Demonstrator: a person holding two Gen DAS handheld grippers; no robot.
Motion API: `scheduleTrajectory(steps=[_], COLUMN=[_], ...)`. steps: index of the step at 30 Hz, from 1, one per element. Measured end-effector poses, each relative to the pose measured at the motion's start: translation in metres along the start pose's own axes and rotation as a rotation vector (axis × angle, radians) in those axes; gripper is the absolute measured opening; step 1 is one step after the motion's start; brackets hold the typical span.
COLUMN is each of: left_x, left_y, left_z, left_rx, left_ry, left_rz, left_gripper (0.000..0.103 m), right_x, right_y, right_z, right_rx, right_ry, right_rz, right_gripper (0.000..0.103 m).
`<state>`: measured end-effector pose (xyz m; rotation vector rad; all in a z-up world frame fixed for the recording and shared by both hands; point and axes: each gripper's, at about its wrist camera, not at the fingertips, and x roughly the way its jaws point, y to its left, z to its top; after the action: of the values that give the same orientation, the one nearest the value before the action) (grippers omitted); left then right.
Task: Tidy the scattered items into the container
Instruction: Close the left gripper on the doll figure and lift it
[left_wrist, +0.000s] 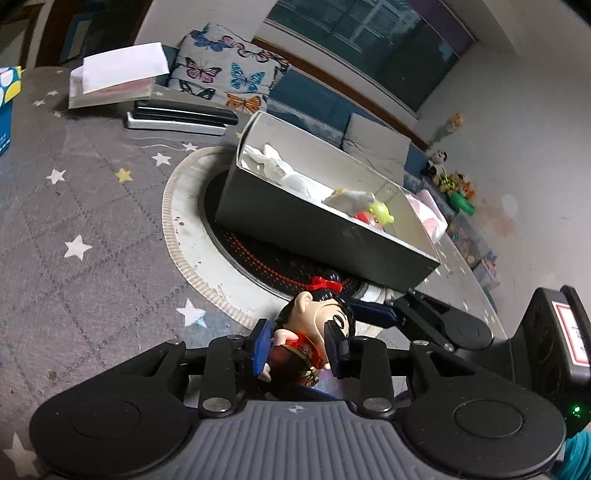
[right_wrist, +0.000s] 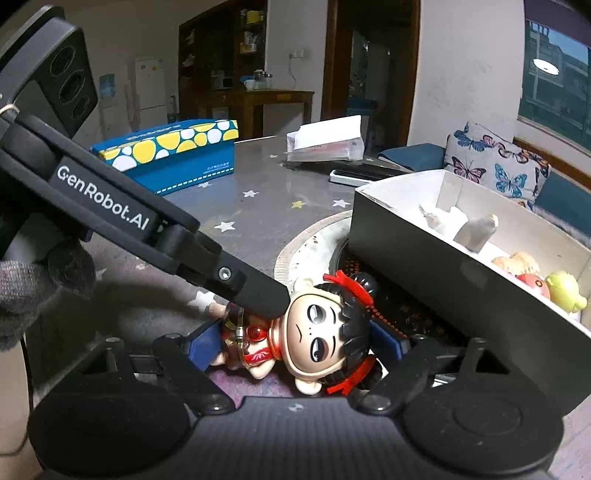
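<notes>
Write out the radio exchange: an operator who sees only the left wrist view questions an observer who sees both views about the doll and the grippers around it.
Operator: I see the doll side-on only. Which way does it face?
Observer: It lies face up, both eyes turned towards the right wrist camera.
Operator: Where do the other gripper's pads sit?
Observer: The right gripper has one blue pad beside the doll's body and the other beside its hair. I cannot tell whether they press.
Operator: What holds the left gripper?
Observer: A hand in a grey glove, at the left edge of the right wrist view.
</notes>
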<state>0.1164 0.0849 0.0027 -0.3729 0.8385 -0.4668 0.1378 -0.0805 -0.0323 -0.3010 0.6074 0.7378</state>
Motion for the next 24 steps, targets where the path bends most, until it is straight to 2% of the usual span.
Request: scheduleTrajectory(steps=[4,11,21,24], left_x=[-0.001,0.014,0.022,0.023], left_y=[-0.007,-0.02,-0.022,-0.029], left_z=[0.001,0.004,0.004,0.0], left_rx=[0.072,0.208,0.261,0.309], left_ry=[0.028,0.102,0.124,0.115], left_rz=[-0.007,0.04,0.045,0.06], left_gripper=[0.039,0.042,0.046,0.046], right_x=[-0.002,-0.006,-0.004,-0.005], right_y=[0.0,0.004,-0.001,-0.002], right_z=[-0.001,-0.004,-0.005,-0.006], right_rx=[-0.025,-0.081,-0.054,-0.047], right_ry=[-0.002,-0.008,-0.018,-0.021], right_rz=[0.005,0.004,0.005,0.003], right_gripper=[0.086,0.086,0.086,0.086])
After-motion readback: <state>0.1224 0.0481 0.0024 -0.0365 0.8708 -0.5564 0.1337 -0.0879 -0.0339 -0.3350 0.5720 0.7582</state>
